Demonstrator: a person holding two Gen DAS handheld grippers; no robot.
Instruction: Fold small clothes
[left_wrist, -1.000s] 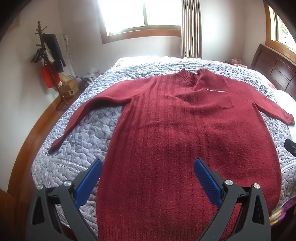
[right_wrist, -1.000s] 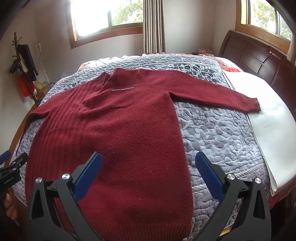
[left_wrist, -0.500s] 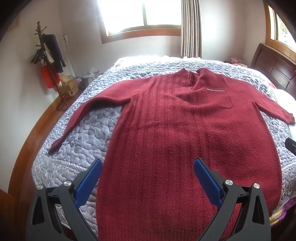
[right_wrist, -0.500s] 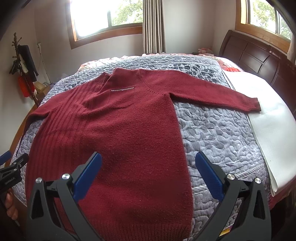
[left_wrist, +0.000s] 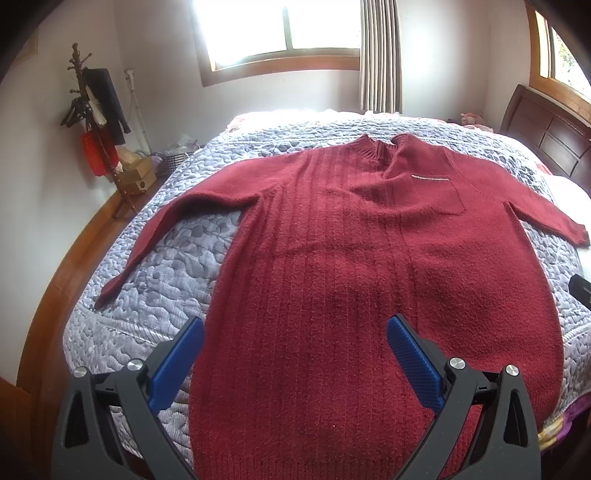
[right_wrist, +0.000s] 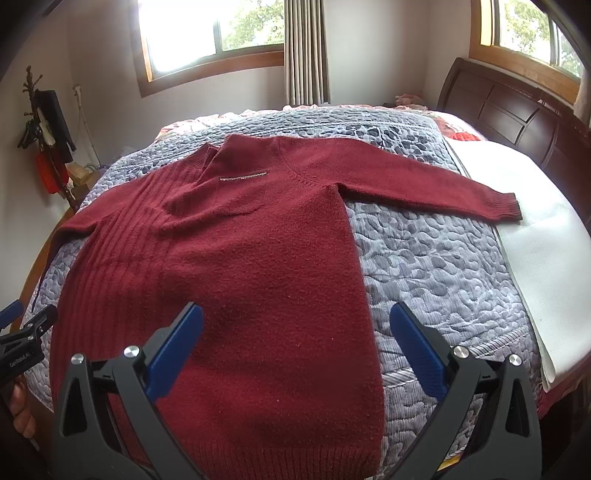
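Hem of the dark red knitted sweater (left_wrist: 332, 295): hidden behind the black gripper frame in the left wrist view.
Person's hand (right_wrist: 20, 410): cut by the left edge.
Items on the wooden coat stand (left_wrist: 92, 110): too small to tell.

We see almost no change: only the left gripper (right_wrist: 26, 325), at nine o'clock, sits marginally higher.

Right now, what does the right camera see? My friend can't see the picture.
A dark red sweater lies flat on a grey quilted bed, both sleeves spread out. The right gripper hovers open over its bottom edge, holding nothing. Windows let in daylight behind.
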